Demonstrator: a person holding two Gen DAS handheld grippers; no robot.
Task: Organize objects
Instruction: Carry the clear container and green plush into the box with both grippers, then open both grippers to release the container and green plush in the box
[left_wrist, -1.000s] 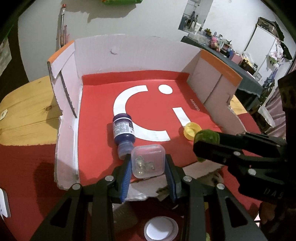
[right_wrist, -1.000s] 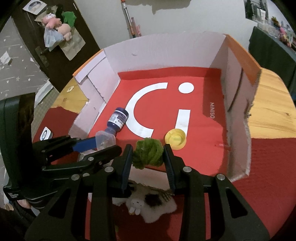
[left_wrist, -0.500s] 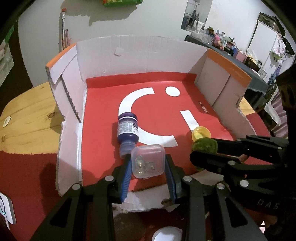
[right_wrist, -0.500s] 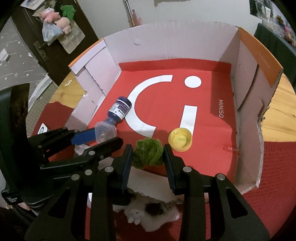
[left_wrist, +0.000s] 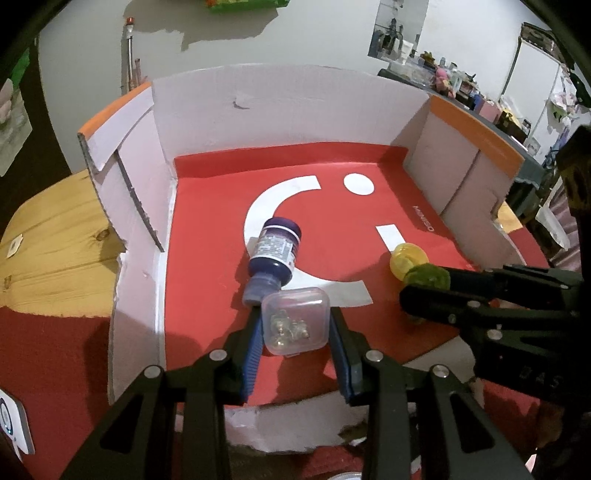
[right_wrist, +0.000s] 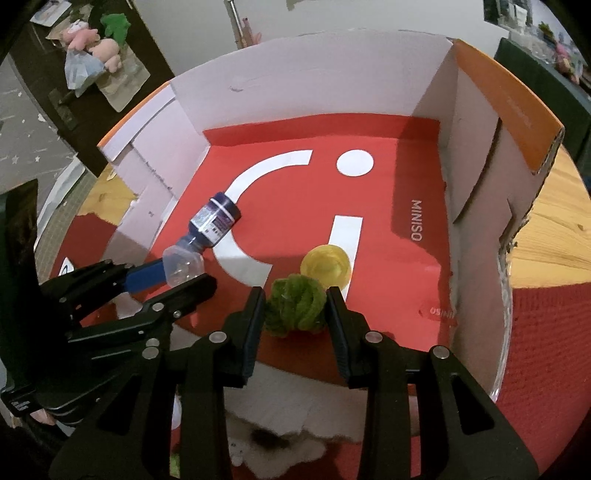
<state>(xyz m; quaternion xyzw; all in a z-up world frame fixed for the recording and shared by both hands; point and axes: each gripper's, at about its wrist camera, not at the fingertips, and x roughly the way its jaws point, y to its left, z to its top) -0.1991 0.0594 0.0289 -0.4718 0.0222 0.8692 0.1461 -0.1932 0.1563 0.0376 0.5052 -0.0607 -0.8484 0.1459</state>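
Note:
A shallow cardboard box (left_wrist: 291, 107) (right_wrist: 314, 74) with a red floor and white walls lies in front of both grippers. My left gripper (left_wrist: 295, 321) (right_wrist: 184, 273) is shut on a small clear plastic case (left_wrist: 295, 319) (right_wrist: 183, 264) with small metal bits inside, held over the box's near edge. My right gripper (right_wrist: 295, 308) (left_wrist: 424, 284) is shut on a fuzzy green ball (right_wrist: 295, 308) (left_wrist: 428, 275), also over the near part of the floor. A dark blue bottle (left_wrist: 275, 253) (right_wrist: 214, 221) lies on its side just beyond the case. Right behind the green ball sits a yellow lid (right_wrist: 327, 264) (left_wrist: 404, 258).
The box rests on a round wooden table (left_wrist: 55, 236) (right_wrist: 554, 236) partly covered by a red mat (left_wrist: 48, 350) (right_wrist: 535, 350). A white plush toy (right_wrist: 280, 450) lies below the right gripper, outside the box. A cluttered shelf (left_wrist: 461, 88) stands far right.
Both grippers have moved forward over the box's near edge, so case and green ball now hang above the red floor, closer to the bottle and the yellow lid. Both grips are unchanged.

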